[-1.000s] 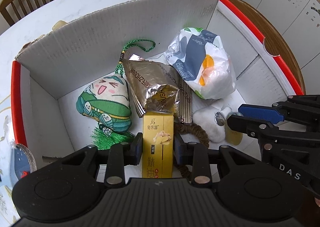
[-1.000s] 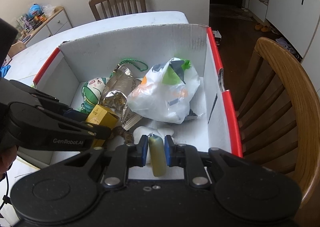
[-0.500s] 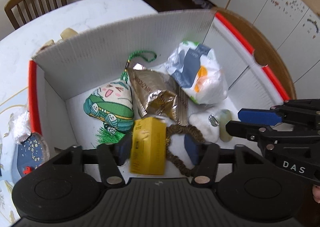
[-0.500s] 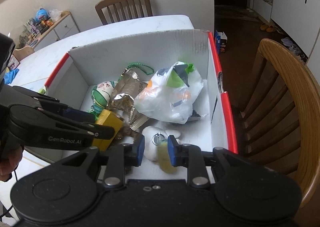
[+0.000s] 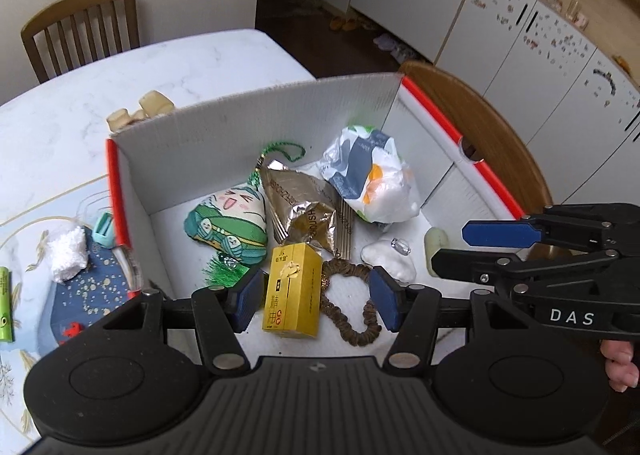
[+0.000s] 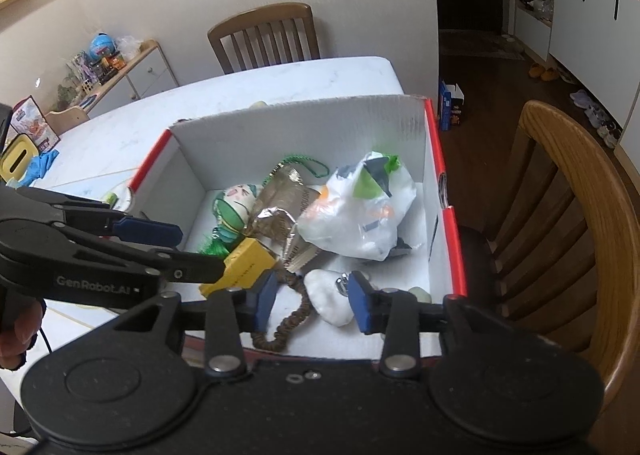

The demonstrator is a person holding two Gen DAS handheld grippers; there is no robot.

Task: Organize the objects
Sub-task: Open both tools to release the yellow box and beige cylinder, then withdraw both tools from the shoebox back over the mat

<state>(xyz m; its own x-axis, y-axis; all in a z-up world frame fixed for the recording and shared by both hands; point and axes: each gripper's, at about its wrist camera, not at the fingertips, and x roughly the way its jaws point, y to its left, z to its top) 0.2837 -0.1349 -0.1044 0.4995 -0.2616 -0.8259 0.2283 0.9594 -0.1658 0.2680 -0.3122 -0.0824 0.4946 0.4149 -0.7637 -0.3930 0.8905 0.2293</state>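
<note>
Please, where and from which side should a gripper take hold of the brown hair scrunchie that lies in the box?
Probably the near end of the brown scrunchie, from above. It lies flat as a thin loop on the box floor, and that end is clear, while the far end touches the yellow carton. One finger inside the loop and one outside would pinch the band.

Right wrist view: pale green tube (image 6: 419, 292) mostly hidden behind the right tongs' (image 6: 313, 301) finger; only its top shows. Left tongs (image 6: 200, 251) cover part of the yellow box (image 6: 244, 267). Green plush (image 6: 228, 215) half hidden behind the foil packet (image 6: 280, 211). Left wrist view: green battery (image 5: 5, 305) cut by the left edge; print on the yellow box (image 5: 294, 291) too small to read. White pouch (image 5: 390, 261) partly behind the tongs' pad (image 5: 386, 303).
</note>
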